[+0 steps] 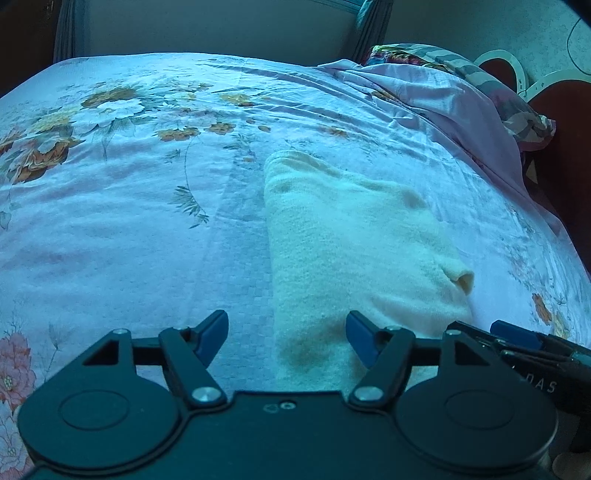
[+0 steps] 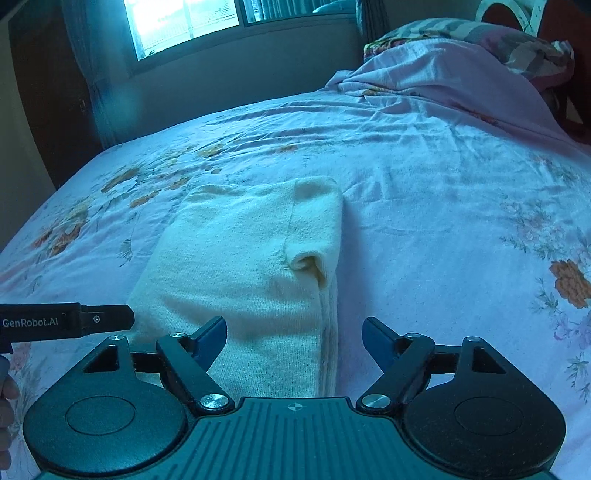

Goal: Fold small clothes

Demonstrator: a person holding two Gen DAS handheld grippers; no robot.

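Note:
A small cream knitted garment lies folded into a long stack on the flowered bedsheet, with a small cuff opening curled up at its right edge. My left gripper stands open over the garment's near left edge, nothing pinched between its blue pads. In the right wrist view the same garment stretches away from me, and my right gripper is open over its near right edge, where several folded layers show. The right gripper's tip also shows in the left wrist view; the left gripper's black body enters the right wrist view.
A crumpled pink cover and patterned pillow are piled at the bed's far right. A window and wall lie beyond the far edge. A dark red headboard stands at right. A hand shows at the left border.

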